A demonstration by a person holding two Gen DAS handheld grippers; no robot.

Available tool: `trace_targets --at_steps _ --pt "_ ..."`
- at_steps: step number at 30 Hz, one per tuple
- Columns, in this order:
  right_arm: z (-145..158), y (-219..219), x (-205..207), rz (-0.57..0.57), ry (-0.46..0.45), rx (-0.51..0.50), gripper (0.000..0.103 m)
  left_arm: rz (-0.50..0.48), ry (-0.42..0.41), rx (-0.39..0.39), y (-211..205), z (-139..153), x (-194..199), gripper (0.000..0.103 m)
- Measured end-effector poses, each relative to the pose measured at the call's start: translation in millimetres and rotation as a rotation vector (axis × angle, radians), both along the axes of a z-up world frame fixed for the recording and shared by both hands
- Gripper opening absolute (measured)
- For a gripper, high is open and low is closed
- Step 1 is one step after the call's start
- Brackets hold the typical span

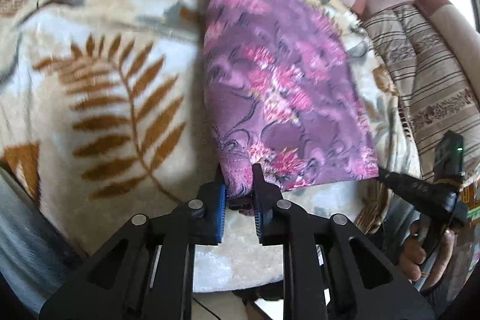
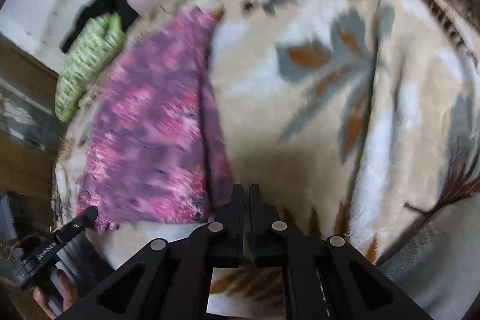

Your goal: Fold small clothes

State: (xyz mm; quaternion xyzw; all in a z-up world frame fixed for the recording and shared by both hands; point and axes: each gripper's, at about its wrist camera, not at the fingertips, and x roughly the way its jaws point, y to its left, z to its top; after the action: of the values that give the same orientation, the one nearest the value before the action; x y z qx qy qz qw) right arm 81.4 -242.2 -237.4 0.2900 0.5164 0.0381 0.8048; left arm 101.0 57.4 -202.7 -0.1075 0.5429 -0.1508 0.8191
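**A:** Fingers [image 1: 258, 179] of the left gripper [image 1: 238, 191] are clamped on the near corner of the purple floral garment [image 1: 279, 80], a wad of cloth bunched between the blue pads. And the right?

**B:** The right gripper [image 2: 246, 200] has its fingers pressed together with nothing between them, hovering just beside the garment's near right edge, over the leaf-print blanket [image 2: 330, 125].

**A:** So the garment lies flat on that blanket, already doubled into a long strip, it seems. What could spoil this?

**B:** One corner held, the other loose. Lift from the left alone and I'd expect the strip to swing and skew, the layers sliding apart. The plush pile may also drag on the thin cloth and wrinkle the fold.

**A:** And that pinch looks shallow. A quick pull might slip it free.

**B:** Quite possibly. Both views are smeared with motion, so I can't tell how deep the bite goes.

**A:** Anything crowding the garment?

**B:** A green patterned bundle [image 2: 90, 65] lies beyond its far left corner, and a striped cushion [image 1: 420, 86] to its right. Both are apart from it; only the blanket's folds lie in the path.
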Motion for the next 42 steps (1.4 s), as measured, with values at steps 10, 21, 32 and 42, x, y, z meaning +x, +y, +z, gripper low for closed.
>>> trace_targets --at_steps 10,21,32,42 --pt "29.1 2.4 -12.2 0.026 -0.199 0.093 0.063 0.023 -0.070 -0.044 11.5 20.3 -8.9 0.049" --pt "15.1 42.4 4.5 0.133 -0.127 -0.125 0.007 -0.011 -0.059 0.076 -8.4 -1.4 -6.2 0.044" --pt "32.4 37.6 -9.3 0.075 -0.173 -0.237 0.006 -0.066 -0.111 0.171 -20.0 -0.4 -12.2 0.015" --pt "21.5 30.4 -6.0 0.089 -0.123 -0.127 0.006 -0.027 -0.053 0.151 -8.6 1.6 -10.5 0.034"
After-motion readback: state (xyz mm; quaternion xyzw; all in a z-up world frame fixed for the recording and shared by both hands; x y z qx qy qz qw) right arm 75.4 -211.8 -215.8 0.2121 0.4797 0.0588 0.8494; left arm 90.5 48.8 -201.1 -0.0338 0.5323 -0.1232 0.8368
